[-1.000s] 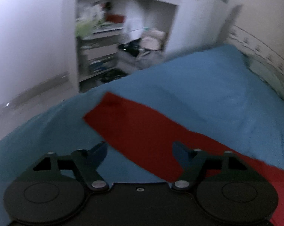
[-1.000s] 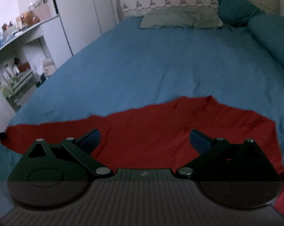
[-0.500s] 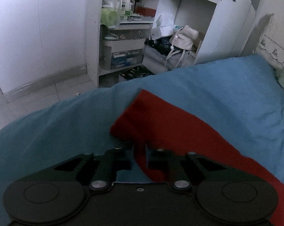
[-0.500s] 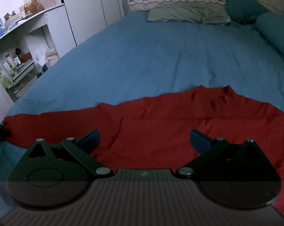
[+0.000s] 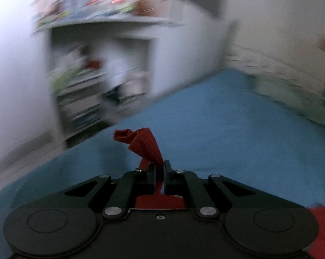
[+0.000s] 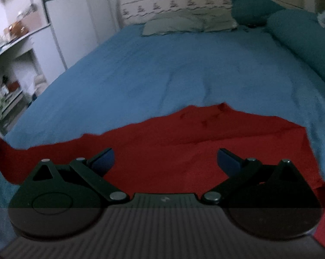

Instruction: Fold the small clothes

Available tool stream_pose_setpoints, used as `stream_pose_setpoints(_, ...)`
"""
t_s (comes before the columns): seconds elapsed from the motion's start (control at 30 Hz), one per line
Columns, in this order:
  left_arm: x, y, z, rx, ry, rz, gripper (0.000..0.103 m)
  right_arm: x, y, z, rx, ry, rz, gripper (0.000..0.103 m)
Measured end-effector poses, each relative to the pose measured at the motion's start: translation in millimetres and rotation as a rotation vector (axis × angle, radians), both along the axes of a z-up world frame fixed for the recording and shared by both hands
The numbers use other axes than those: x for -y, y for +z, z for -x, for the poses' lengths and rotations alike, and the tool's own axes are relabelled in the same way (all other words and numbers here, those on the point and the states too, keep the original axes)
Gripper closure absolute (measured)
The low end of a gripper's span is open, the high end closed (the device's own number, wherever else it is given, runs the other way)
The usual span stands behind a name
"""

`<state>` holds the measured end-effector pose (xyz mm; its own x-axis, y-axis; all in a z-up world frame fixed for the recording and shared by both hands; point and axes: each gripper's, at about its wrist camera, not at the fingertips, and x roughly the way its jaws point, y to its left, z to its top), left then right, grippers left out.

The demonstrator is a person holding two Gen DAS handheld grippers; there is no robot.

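A red garment (image 6: 205, 149) lies spread on the blue bedspread (image 6: 184, 69). My left gripper (image 5: 160, 172) is shut on the garment's sleeve end (image 5: 145, 144), which sticks up bunched above the closed jaws; more red cloth (image 5: 322, 233) shows at the lower right. The left wrist view is blurred by motion. My right gripper (image 6: 165, 158) is open and empty, hovering just above the middle of the garment, with its fingers on either side of flat red cloth.
Pillows (image 6: 188, 21) and teal cushions (image 6: 300, 34) lie at the head of the bed. A white shelf unit (image 5: 102, 82) with clutter stands beside the bed's left side. A white cupboard (image 6: 71, 26) stands by the wall.
My left gripper, closed on the sleeve end, has lifted it off the bed and swung quickly. The sleeve has pulled up at the left. The right gripper stays open over the garment.
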<state>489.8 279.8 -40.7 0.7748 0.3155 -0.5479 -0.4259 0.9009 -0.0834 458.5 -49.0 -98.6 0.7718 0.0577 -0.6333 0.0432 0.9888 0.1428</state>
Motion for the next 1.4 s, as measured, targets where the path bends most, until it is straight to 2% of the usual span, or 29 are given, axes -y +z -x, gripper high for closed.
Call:
stream_pose_setpoints(0.13, 103.7, 18.2, -13.8, 0.055, -0.236, -0.007, 0.097, 43.6, 7.3, 10.3, 0.015, -0.086, -0.043, 0.0)
stream_pose_setpoints(0.23, 186.5, 11.3, -24.2, 0.056, -0.397, 0.017, 0.097, 81.2, 10.7, 21.6, 0.021, -0.149, -0.054, 0.0)
stream_pose_setpoints(0.33, 263.5, -12.3, -29.1, 0.01, -0.53, 0.037, 0.097, 116.5, 12.5, 32.2, 0.025, -0.194, -0.045, 0.0)
stream_pose_setpoints(0.43, 326.8, -52.1, -29.1, -0.085, -0.625, 0.048, 0.097, 153.3, 8.8, 41.7, 0.013, -0.225, -0.047, 0.0)
stream_pose_setpoints(0.6, 378.2, -112.5, -21.2, -0.232, -0.7, -0.004, 0.097, 198.3, -11.2, 51.3, -0.049, -0.224, -0.07, 0.0)
stream_pose_setpoints(0.67, 385.3, -126.0, -16.8, -0.261, -0.707, -0.03, 0.097, 206.2, -21.1, 54.4, -0.068, -0.212, -0.079, 0.0)
stream_pose_setpoints(0.73, 387.4, -130.7, -12.0, -0.258, -0.715, -0.051, 0.097, 210.8, -27.4, 55.0, -0.08, -0.197, -0.09, 0.0)
stream_pose_setpoints(0.8, 383.5, -128.4, -10.4, -0.253, -0.726, -0.064, 0.089, 211.4, -32.2, 55.6, -0.087, -0.183, -0.1, 0.0)
stream_pose_setpoints(0.83, 382.2, -126.3, -8.5, -0.246, -0.731, -0.062, 0.083, 210.9, -33.5, 54.9, -0.089, -0.177, -0.104, 0.0)
stream_pose_setpoints(0.9, 377.4, -119.5, -3.7, -0.229, -0.745, -0.071, 0.047, 208.9, -33.0, 52.1, -0.089, -0.162, -0.117, 0.0)
stream_pose_setpoints(0.97, 371.8, -108.0, 0.1, -0.211, -0.736, -0.109, 0.036, 206.6, -29.3, 47.4, -0.083, -0.144, -0.133, 0.0)
stream_pose_setpoints(1.13, 315.7, -86.1, 4.2, -0.21, -0.639, -0.165, 0.034, 182.2, -25.2, 24.7, -0.102, -0.072, -0.145, 0.0)
stream_pose_setpoints(1.23, 270.3, -84.8, 5.2, -0.218, -0.532, -0.226, 0.032, 159.3, -34.1, 7.9, -0.126, -0.029, -0.146, 0.0)
stream_pose_setpoints(1.3, 245.5, -88.5, 4.1, -0.226, -0.475, -0.229, 0.032, 141.5, -44.4, -2.1, -0.137, -0.012, -0.142, 0.001)
stream_pose_setpoints(1.33, 232.5, -91.3, 3.6, -0.233, -0.445, -0.227, 0.032, 133.2, -50.6, -7.3, -0.146, -0.008, -0.141, 0.004)
stream_pose_setpoints(1.4, 208.1, -100.0, 2.8, -0.258, -0.385, -0.23, 0.032, 118.4, -63.8, -17.5, -0.17, -0.011, -0.125, 0.02)
